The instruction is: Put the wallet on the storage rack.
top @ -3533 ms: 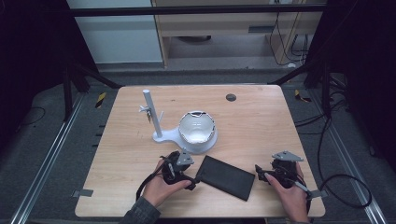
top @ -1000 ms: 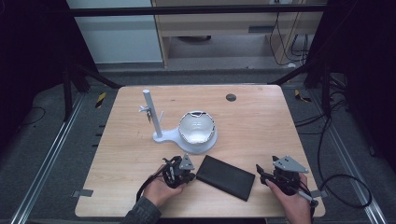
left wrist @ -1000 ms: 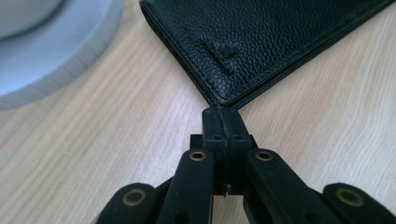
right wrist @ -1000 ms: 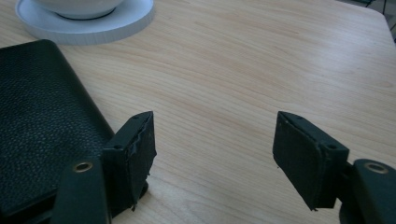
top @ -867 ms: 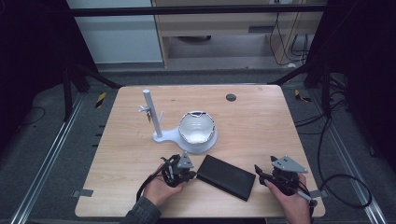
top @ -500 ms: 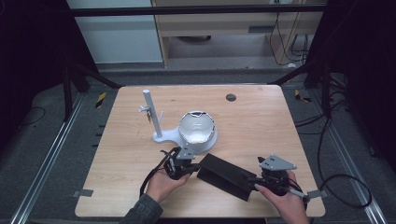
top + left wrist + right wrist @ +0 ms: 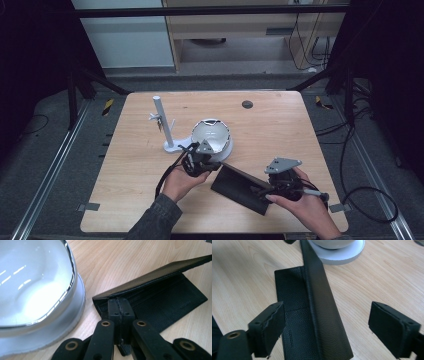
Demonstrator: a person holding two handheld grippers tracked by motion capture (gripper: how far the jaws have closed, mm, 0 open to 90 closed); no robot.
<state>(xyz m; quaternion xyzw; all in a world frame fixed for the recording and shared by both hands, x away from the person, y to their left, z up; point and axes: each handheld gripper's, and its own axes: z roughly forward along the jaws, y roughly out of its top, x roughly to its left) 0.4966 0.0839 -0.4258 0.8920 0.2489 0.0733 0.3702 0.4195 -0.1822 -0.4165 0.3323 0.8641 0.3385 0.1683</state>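
Note:
A black leather folding case (image 7: 239, 187) lies on the wooden table (image 7: 300, 135) near the front edge, its top flap raised at an angle. My left gripper (image 7: 201, 163) is shut on the flap's near-left corner (image 7: 120, 305), just in front of the white dome. My right gripper (image 7: 266, 193) stands at the case's right end. Its jaws have just been opening, and they now stand wide apart (image 7: 329, 325), with the raised flap (image 7: 319, 302) running between them untouched.
A white dome (image 7: 212, 137) on a round base sits just behind the case. It joins a white upright post (image 7: 162, 122) with small prongs. A dark round hole (image 7: 247, 104) marks the table's far side. Bare wood lies left and right.
The case lay flat and closed; now its top flap is lifted. Both hands have risen, and the right gripper has moved left onto the case's end with its jaws wider.

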